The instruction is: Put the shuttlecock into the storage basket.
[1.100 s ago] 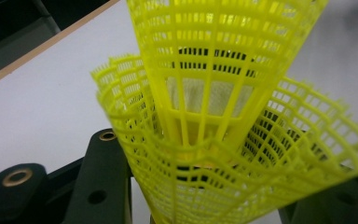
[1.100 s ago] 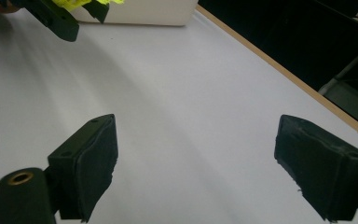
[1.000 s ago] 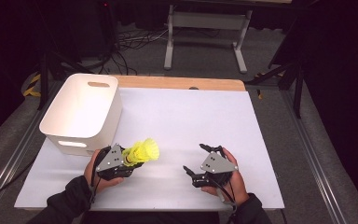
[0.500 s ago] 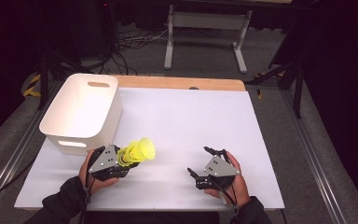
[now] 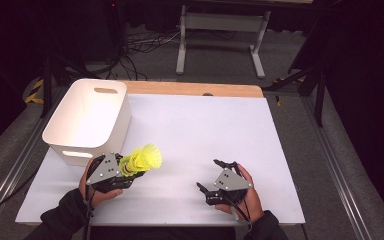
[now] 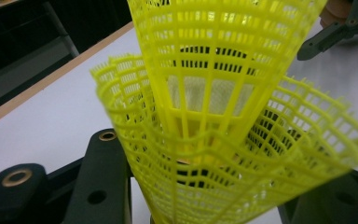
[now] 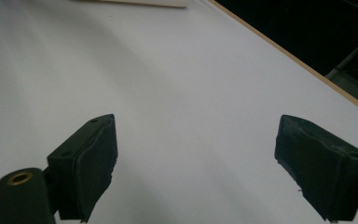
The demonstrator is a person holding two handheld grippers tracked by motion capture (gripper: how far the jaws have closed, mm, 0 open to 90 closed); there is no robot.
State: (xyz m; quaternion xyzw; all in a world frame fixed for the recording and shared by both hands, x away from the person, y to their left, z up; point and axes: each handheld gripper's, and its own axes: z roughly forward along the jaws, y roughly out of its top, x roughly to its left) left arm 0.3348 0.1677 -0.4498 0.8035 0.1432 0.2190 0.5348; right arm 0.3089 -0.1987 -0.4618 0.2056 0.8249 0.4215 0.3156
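Two yellow plastic-mesh shuttlecocks (image 5: 144,158), one nested in the other, are clamped between the jaws of my left gripper (image 5: 130,167). It is held just above the white table near the front left. In the left gripper view the shuttlecocks (image 6: 214,107) stand up between both black jaws of my left gripper (image 6: 219,191), skirts flaring upward; their cork ends are hidden. My right gripper (image 5: 207,174) rests near the front edge, right of centre, jaws wide apart. The right gripper view shows my right gripper (image 7: 196,158) open with bare table between its pads.
A white plastic bin (image 5: 121,122) with handle slots stands at the table's left, just behind the left hand; its inside looks empty. The white table top (image 5: 205,125) ends in a wooden strip (image 5: 190,89) at the back. Beyond are metal stand legs and cables on the floor.
The left gripper with the shuttlecocks has drifted a little to the left, closer to the bin's front corner. The right gripper has stayed almost still.
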